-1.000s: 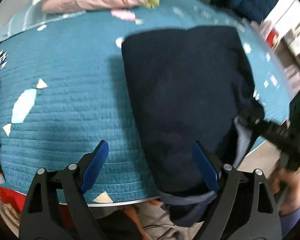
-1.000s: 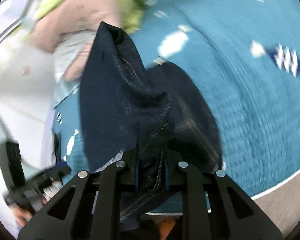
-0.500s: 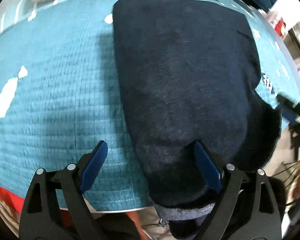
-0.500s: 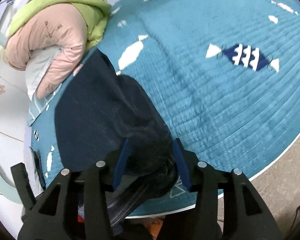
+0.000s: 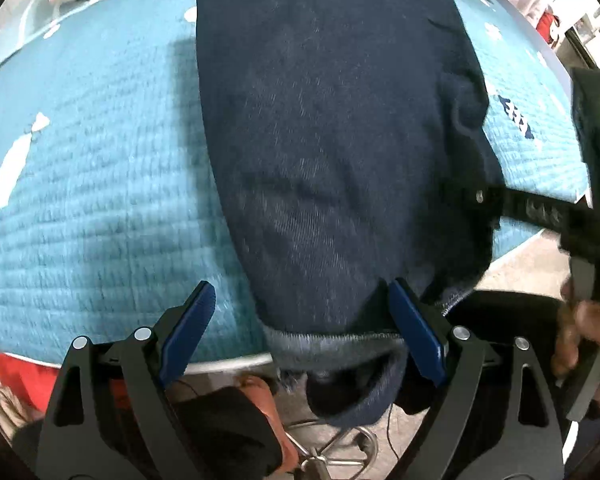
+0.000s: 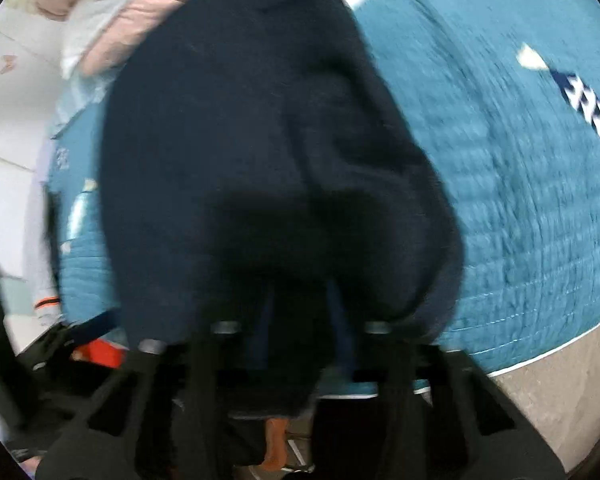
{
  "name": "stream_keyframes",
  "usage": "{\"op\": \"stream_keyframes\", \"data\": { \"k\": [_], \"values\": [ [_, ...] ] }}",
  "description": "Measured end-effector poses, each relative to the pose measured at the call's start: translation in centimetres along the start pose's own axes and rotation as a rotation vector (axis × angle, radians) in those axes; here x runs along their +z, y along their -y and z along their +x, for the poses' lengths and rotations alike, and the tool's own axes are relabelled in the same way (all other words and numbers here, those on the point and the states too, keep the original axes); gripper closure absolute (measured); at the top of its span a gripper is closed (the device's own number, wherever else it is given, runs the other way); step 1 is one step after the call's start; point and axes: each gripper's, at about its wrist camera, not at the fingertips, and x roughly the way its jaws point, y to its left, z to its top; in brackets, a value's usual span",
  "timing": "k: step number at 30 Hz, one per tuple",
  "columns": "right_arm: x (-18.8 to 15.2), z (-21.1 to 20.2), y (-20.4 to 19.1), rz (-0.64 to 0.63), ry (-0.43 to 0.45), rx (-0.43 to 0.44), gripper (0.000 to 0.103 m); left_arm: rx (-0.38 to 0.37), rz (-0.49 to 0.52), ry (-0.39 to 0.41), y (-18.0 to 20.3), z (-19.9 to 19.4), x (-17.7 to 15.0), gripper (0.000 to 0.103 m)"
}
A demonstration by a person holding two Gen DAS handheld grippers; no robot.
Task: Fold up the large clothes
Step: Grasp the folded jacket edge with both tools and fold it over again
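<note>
A dark navy garment [image 5: 332, 128] lies folded lengthwise on the teal quilted cover [image 5: 92, 184], and its near end hangs over the table's front edge. My left gripper [image 5: 300, 284] stands wide open over that near end. Its right finger [image 5: 416, 332] is against the cloth and its left finger [image 5: 188, 328] is over the bare quilt. My right gripper [image 6: 300, 292] is closing, and a bunched fold of the navy garment [image 6: 260, 152] is pinched between its jaws; the picture is blurred there. In the left wrist view the right gripper [image 5: 476, 196] reaches into the garment's right edge.
Pink padded clothing [image 6: 140, 8] lies at the far side of the quilt. The quilt's white-trimmed edge [image 6: 540, 360] curves along the front with grey floor [image 6: 560, 408] beyond. A chrome stool base [image 5: 340, 448] and something red-orange [image 5: 16, 376] sit below the table edge. A hand [image 5: 588, 344] holds the right gripper.
My left gripper came down closer to the garment's near end, still open. My right gripper let go of the raised cloth, opened, dropped, and closed again on a fold near the front edge.
</note>
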Motion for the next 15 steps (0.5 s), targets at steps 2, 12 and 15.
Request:
{"op": "stream_keyframes", "data": {
  "k": [2,12,15],
  "values": [
    [0.3,0.2,0.0,0.005,-0.008,0.005,0.094,0.008,0.015,0.011,0.2,-0.3,-0.3,0.015],
    [0.5,-5.2,4.5,0.176,0.178,0.13,0.046,-0.094,-0.147,0.15,-3.7,-4.0,2.6,0.016],
    [0.8,-3.7,5.5,0.211,0.103,0.073,0.042,-0.09,-0.21,0.14,-5.1,-2.6,3.3,0.016]
  ]
}}
